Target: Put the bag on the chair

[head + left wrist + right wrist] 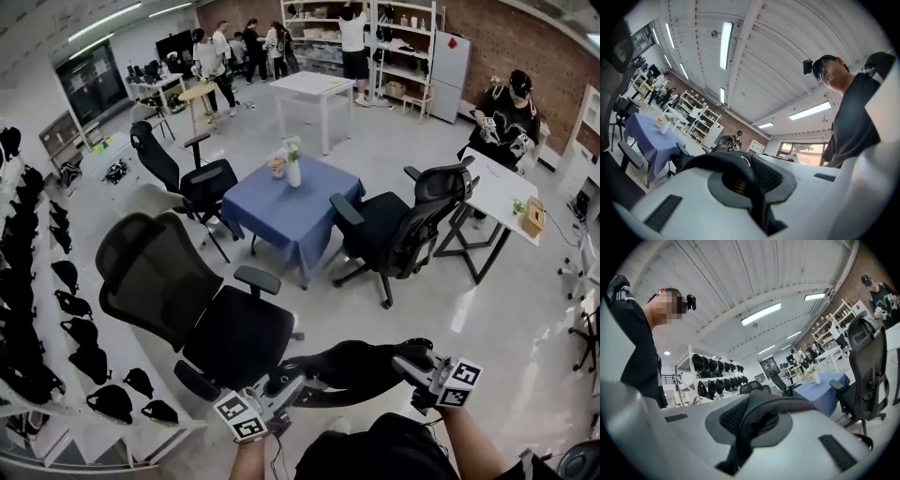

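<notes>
**Bag Position Relative to Claws and Chair**

1. Left claw [298,386]: closed. In the left gripper view, the left claw [757,208] has both white jaws pressed together on a fold of the black fabric bag [729,161]. The fabric bunches up over the grey pads and runs forward from the tips.

2. Right claw [405,361]: closed. In the right gripper view, the right claw [738,451] clamps another fold of the same bag [768,404], with black mesh showing on either side of the pinched strip.

3. Bag location: in the head view the bag [352,367] hangs stretched between the two claws. One end is held in each claw, and the body sags slightly in the middle. It is carried off the floor, low in the picture and close to the person's body.

4. Chair location: the black mesh office chair [230,333] stands just beyond and to the left of the bag, with its seat facing the person. The bag's left end overlaps the near right corner of the seat. Contact with the seat cannot be confirmed.

5. Surroundings: a bench covered in blue cloth [281,220] stands beyond the chair and carries a white vase [293,172]. White shelves of black bags [56,309] line the left side.
</notes>
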